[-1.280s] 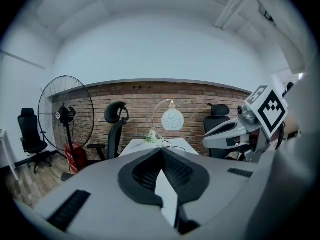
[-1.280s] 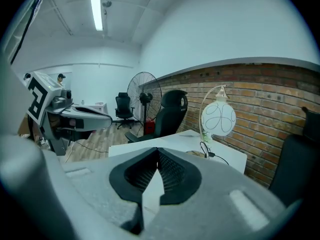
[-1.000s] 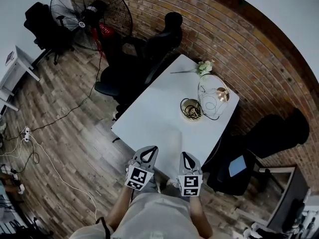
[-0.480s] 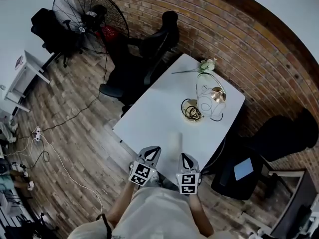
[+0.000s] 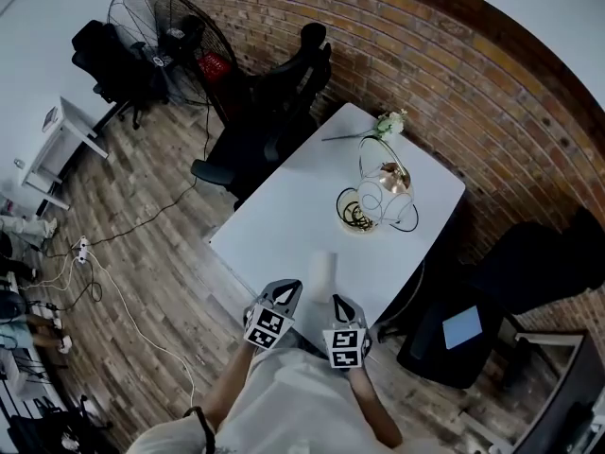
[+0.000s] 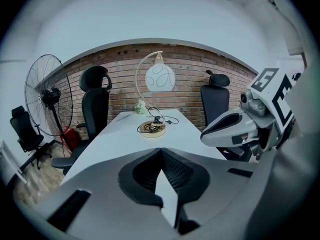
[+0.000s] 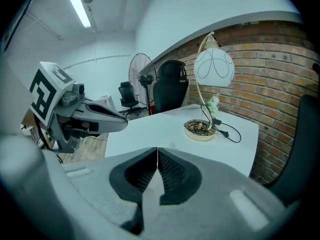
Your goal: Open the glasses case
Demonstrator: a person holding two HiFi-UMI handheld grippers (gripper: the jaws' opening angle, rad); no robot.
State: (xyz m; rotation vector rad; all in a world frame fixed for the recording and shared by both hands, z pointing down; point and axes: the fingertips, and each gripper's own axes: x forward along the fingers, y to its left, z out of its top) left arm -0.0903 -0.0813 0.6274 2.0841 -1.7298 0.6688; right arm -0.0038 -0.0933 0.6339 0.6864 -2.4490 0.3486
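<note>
Case (image 5: 321,265) rests on table (image 5: 274,220) near cord-filled lamp base (image 5: 356,214).

no word, number or brand is showing clearly enough to be read in any view. the only sign-like marks are sitting on the left marker cube (image 5: 266,329) of the left gripper (image 5: 284,288) and on the right marker cube (image 5: 345,344) of the right gripper (image 5: 337,300). each face is carrying a black-and-white square pattern of coded blocks, not letters or digits. the same blocky patterns are showing larger in the two gripper views, and there too they are spelling out nothing.
</note>
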